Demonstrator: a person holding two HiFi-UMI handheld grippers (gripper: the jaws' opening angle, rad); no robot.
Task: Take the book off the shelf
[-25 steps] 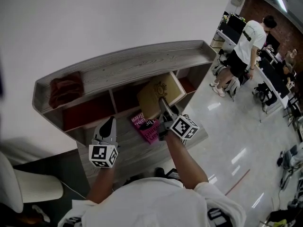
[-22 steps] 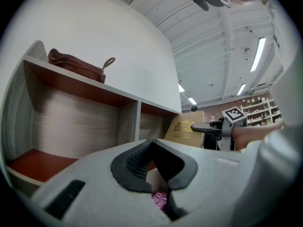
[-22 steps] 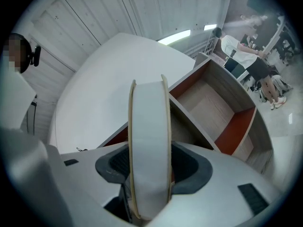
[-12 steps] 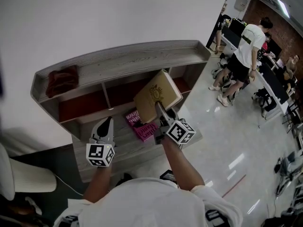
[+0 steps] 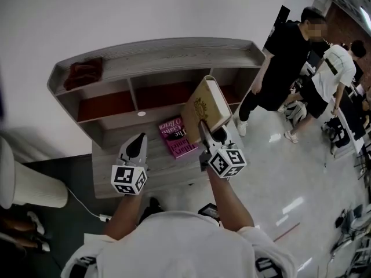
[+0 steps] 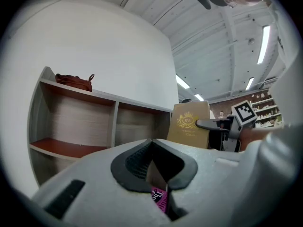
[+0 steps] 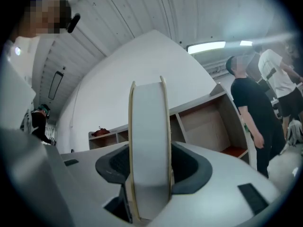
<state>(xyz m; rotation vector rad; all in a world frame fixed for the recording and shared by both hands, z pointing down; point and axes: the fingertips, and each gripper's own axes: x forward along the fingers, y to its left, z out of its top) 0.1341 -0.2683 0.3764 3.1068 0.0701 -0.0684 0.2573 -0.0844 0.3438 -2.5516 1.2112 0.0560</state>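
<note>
A tan hardcover book (image 5: 206,104) with a gold crest is clamped edge-on in my right gripper (image 5: 204,127), which is shut on it. The book hangs in the air in front of the grey wooden shelf (image 5: 162,57), outside its right compartment. The right gripper view shows its pale page edge (image 7: 149,141) standing upright between the jaws. My left gripper (image 5: 137,143) hovers to the left over the low bench, shut and holding nothing. From the left gripper view the tan book (image 6: 189,126) stands to the right of the shelf openings.
A pink book (image 5: 177,136) lies flat on the low wooden bench (image 5: 110,181) under the shelf. A red-brown bag (image 5: 84,73) sits on the shelf top at the left. A person in black (image 5: 284,57) stands by the shelf's right end, another person (image 5: 333,74) behind. A white chair (image 5: 29,184) is at the left.
The right gripper has drawn the tan book out of the shelf compartment and tipped it more upright. A person in black has stepped in beside the shelf's right end. The left gripper stays put.
</note>
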